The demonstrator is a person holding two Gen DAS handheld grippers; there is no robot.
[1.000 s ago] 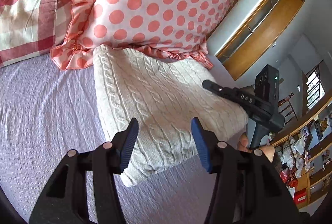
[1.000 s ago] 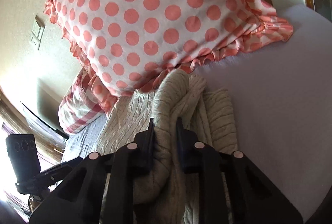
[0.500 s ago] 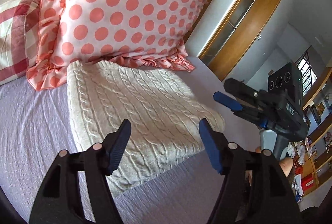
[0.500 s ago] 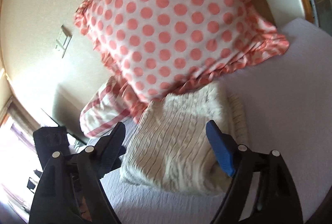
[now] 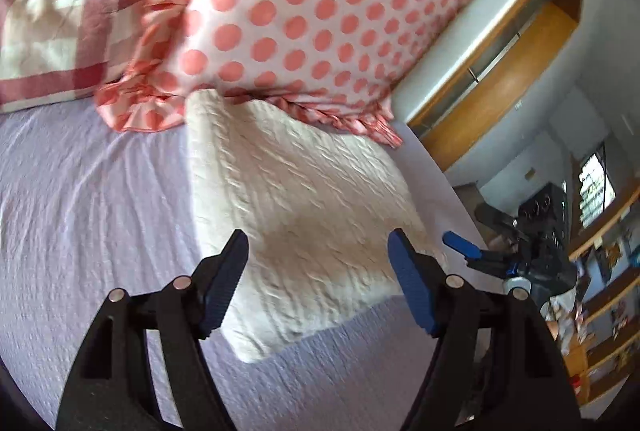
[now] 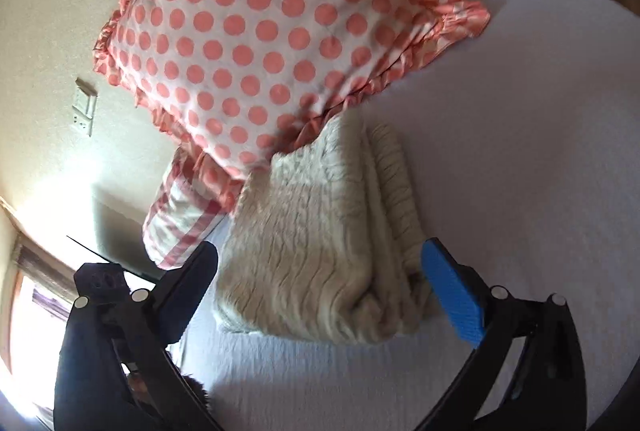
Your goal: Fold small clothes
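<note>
A cream cable-knit sweater (image 5: 304,207) lies folded in a thick rectangle on the lilac bed sheet (image 5: 80,215), its far edge against the polka-dot pillow. It also shows in the right wrist view (image 6: 320,255), with stacked folded layers on its right side. My left gripper (image 5: 320,271) is open and empty, just above the sweater's near edge. My right gripper (image 6: 320,287) is open and empty, its fingers either side of the sweater's near end; it also shows in the left wrist view (image 5: 480,255) beyond the sweater's right corner.
A white pillow with coral dots and a frill (image 5: 304,11) leans at the bed head, seen also in the right wrist view (image 6: 256,31). A red-and-cream checked pillow (image 5: 60,23) lies to its left. Wooden shelving (image 5: 520,51) stands right of the bed.
My right gripper let go of the sweater fold it held a second ago, opened wide and drew back. My left gripper opened wider. The sweater now lies flat and folded.
</note>
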